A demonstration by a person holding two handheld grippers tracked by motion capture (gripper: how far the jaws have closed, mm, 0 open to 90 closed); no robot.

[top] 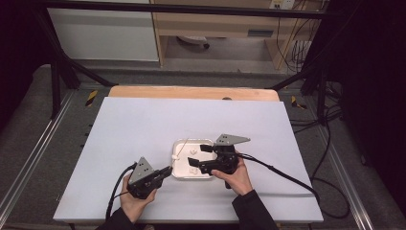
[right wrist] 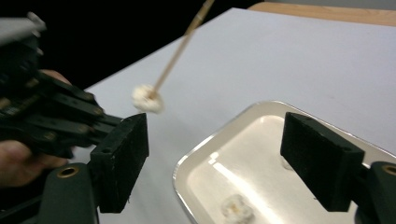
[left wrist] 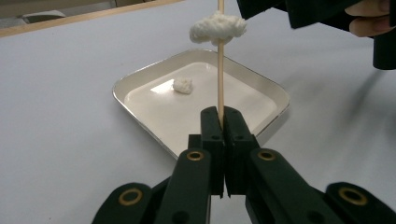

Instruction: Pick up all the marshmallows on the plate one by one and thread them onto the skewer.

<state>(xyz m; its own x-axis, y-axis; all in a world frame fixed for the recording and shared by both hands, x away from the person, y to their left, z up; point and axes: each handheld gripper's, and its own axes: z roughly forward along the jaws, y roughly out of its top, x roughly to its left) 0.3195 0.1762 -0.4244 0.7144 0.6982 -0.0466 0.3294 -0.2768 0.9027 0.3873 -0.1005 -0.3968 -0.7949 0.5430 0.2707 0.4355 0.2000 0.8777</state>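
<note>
My left gripper [top: 167, 171] [left wrist: 222, 116] is shut on the lower end of a thin wooden skewer [left wrist: 220, 79] [right wrist: 180, 46], which rises over the near left corner of a white square tray [top: 178, 143] [left wrist: 159, 112]. A white fluffy lump [left wrist: 217, 27] [right wrist: 147, 99] is threaded on the skewer partway up. My right gripper [top: 200, 155] [right wrist: 215, 158] hovers over the tray with its jaws wide apart and nothing between the pads. The lump on the skewer sits just beyond its left jaw. A loose white lump [left wrist: 183, 85] [right wrist: 237, 208] lies in the tray.
The tray sits on a white board [top: 143, 124] that covers the wooden table [top: 191, 92]. Cables trail from both grippers toward the near edge and the right side. A black frame and metal rails surround the table.
</note>
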